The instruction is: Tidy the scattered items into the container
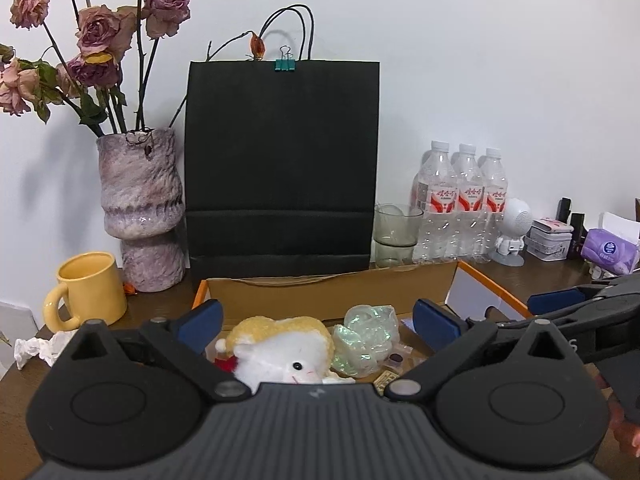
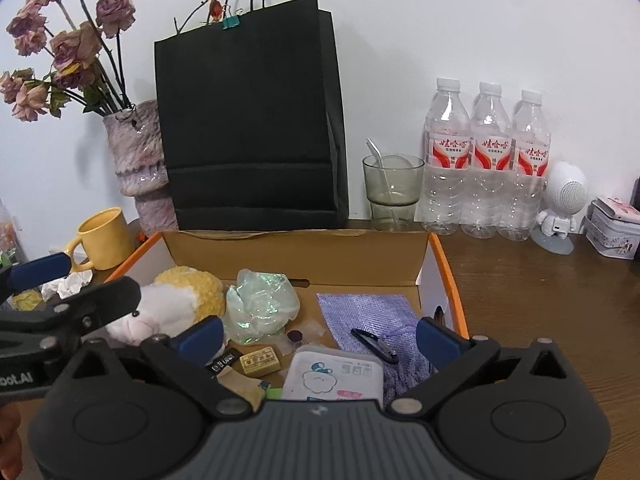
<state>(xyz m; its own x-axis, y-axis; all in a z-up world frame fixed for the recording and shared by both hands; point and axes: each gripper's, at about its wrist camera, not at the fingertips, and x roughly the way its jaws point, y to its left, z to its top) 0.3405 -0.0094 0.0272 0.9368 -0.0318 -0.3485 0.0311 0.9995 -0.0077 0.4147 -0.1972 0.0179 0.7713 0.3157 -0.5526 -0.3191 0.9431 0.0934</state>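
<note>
Cardboard box [image 2: 296,246] on desk, holds plush toy [image 2: 172,304], crinkly bag [image 2: 260,304], purple cloth [image 2: 368,312].
Left gripper [image 1: 318,318] & right gripper [image 2: 320,336]: both spread wide, nothing held. Plush soft, light — pinch body. Bag slippery. Crumpled tissue [image 1: 38,350] still outside, flimsy; grab bunched middle.

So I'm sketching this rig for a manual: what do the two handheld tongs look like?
Both look alike. The left tongs and right tongs have a ribbed dark grey body, matte black linkage arms with round silver pivot pins, two large black discs, and blue pads on the fingers. The left one's side, seen from the right camera, carries white lettering, partly cut off. No cables or sleeves show.
</note>
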